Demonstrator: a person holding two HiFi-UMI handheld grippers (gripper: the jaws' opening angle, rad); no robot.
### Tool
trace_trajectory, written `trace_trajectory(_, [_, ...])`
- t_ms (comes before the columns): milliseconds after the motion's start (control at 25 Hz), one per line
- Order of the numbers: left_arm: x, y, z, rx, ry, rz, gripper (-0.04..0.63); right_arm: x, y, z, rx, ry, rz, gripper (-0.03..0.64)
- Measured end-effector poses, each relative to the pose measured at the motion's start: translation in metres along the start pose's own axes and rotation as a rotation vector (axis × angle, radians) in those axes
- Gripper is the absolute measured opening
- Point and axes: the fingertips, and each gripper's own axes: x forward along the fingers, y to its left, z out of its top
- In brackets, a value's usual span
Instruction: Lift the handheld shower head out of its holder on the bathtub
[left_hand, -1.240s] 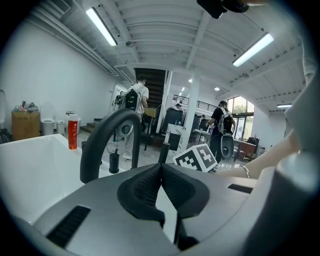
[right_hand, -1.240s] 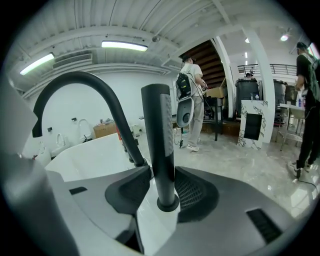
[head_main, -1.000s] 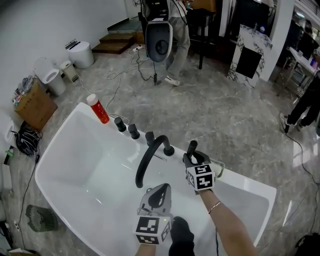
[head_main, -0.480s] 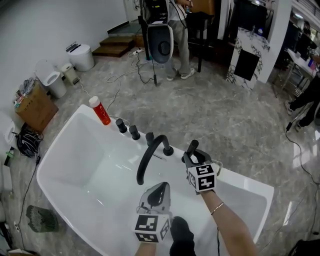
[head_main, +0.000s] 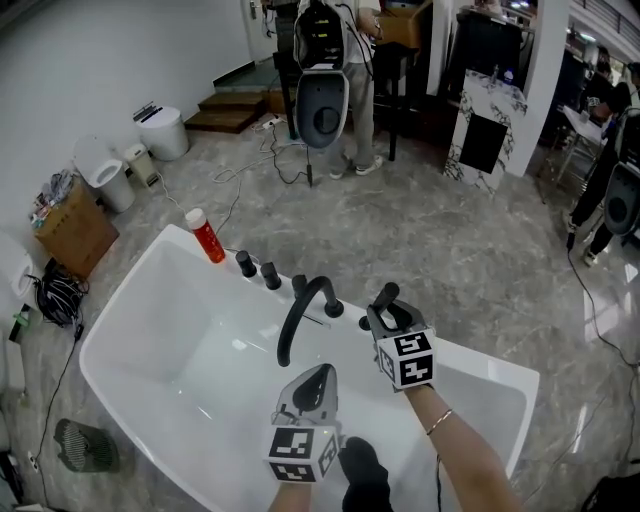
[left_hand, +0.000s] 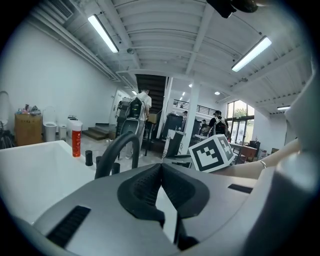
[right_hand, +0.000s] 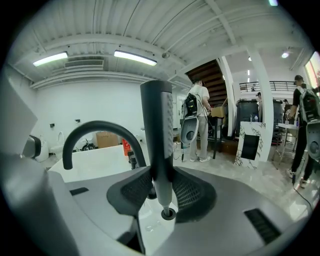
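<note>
Two grippers are over the white acrylic bathtub (head_main: 200, 330); only one is engaged. The right gripper (right_hand: 161, 186) has its fingers closed narrowly on the slim black stick-shaped handheld shower head (right_hand: 159, 125), gripping its lower part. The shower head stands upright, long axis vertical, most of its length rising above the fingers. A dark ring shows at its lower end; I cannot tell whether that is the holder or a hose fitting, so full clearance from the holder is unconfirmed.

The left gripper (left_hand: 161, 172) has its fingers pressed together with nothing between them. In the head view it sits nearer the person, over the basin and apart from the shower head, so the right hand is plainly the working one.

Judgement: the move needed is a straight pull upward along the handle's own axis. The black arched faucet spout (head_main: 291, 322) stands just beside the shower head on its left and is the only near obstruction. Sideways drift toward it should be avoided.

Further along the rim stand black round knobs (head_main: 245, 263) and a red bottle with a white cap (head_main: 208, 240), both well apart.
</note>
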Motion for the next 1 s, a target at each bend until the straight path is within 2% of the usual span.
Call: trace_trajectory(1000, [-0.117,-0.053,0.065,0.043,-0.063,-0.014,0.02,-0.159,0.062,0.107,-0.037,-0.127,0.011,0.132])
